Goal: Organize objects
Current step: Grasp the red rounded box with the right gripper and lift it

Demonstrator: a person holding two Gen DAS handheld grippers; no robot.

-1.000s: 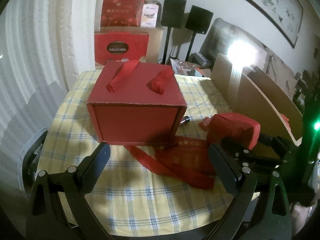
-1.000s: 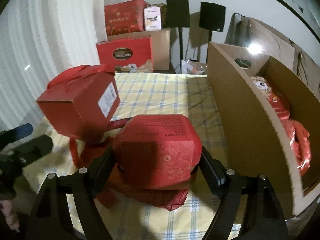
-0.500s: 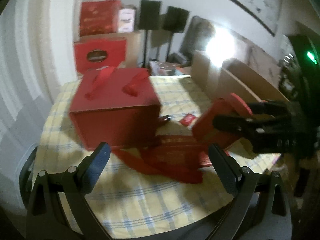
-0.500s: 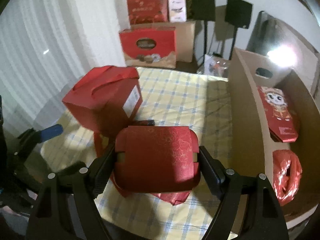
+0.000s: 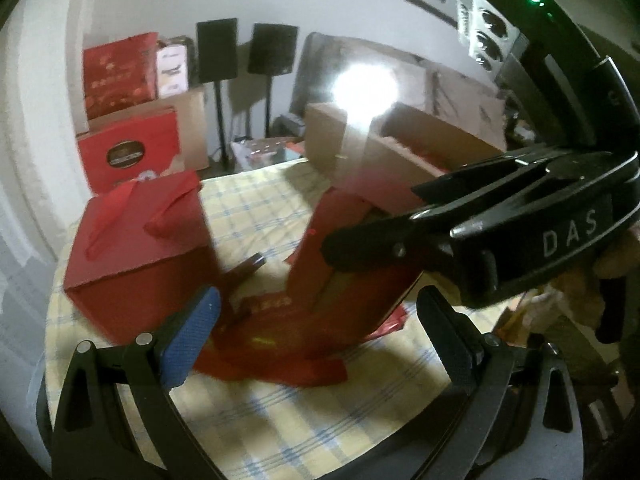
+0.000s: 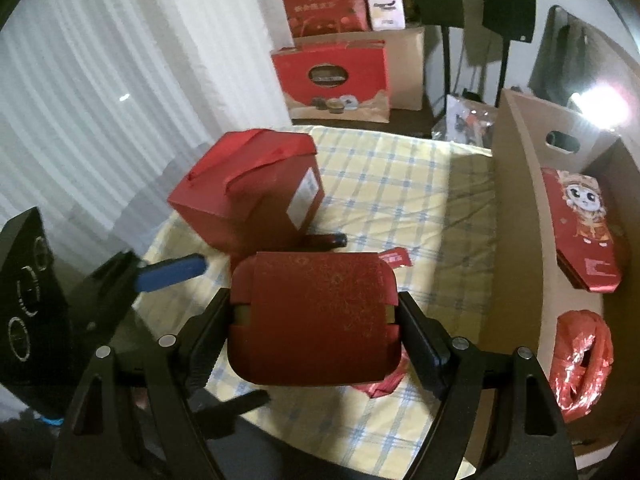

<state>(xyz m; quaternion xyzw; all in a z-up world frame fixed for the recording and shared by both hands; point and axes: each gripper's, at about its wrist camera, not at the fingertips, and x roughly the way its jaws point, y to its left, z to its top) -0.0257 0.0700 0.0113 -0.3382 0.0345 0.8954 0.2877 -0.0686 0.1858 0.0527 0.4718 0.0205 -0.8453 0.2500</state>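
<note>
Right wrist only: carton's (image 6: 516,208) contents

Right gripper (image 5: 384,216) clamps a red box (image 5: 352,280) above the checked tablecloth (image 5: 280,412).

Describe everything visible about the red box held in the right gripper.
The red box is a rounded-corner carton, apparently cardboard, with a faint gold speckled pattern on its facing side and tan inner card showing at both side edges. The right gripper clamps it, one pad pressing on each side, holding it above the checked tablecloth. The left wrist view shows it tilted. Nothing else touches it. The open cardboard carton stands just to its right.
</note>
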